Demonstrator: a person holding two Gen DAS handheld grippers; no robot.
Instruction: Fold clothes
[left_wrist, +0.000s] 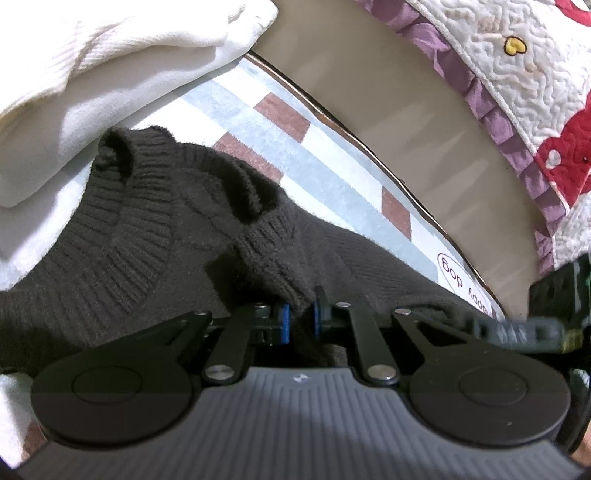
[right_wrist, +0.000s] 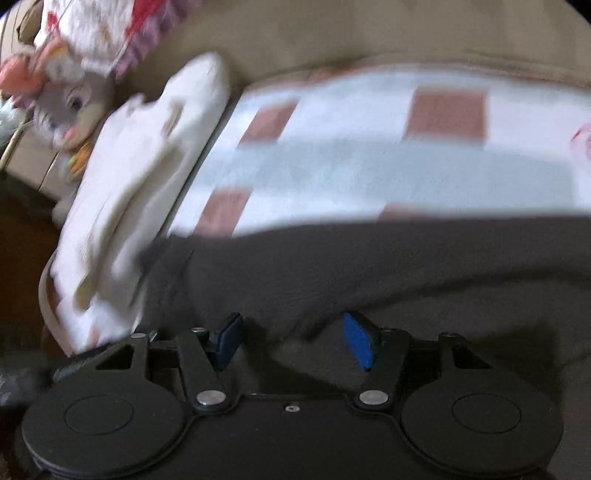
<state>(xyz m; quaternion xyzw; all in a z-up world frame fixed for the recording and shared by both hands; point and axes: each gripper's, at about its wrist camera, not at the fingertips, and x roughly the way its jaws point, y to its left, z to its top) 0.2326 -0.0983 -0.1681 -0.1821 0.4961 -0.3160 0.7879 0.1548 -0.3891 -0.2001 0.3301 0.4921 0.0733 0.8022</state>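
Left gripper (left_wrist: 300, 317) pinched on dark sweater (left_wrist: 147, 229) cuff; right gripper (right_wrist: 293, 341) wide, empty, nearing the hem. White pile (left_wrist: 92, 55) folded far left; sweater unfolded.

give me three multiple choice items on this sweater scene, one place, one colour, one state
1. Where is the white folded garment relative to the dark sweater in the left wrist view?
A. upper left
B. lower right
C. underneath it

2. What colour are the squares on the checked blanket?
A. green
B. reddish brown
C. yellow

3. The left gripper is:
A. wide open, empty
B. shut on the sweater's ribbed edge
C. holding the blanket

Key: A, white cloth lies up-left of the knit; B, brownish-red patches show; B, knit is pinched between the blue pads.
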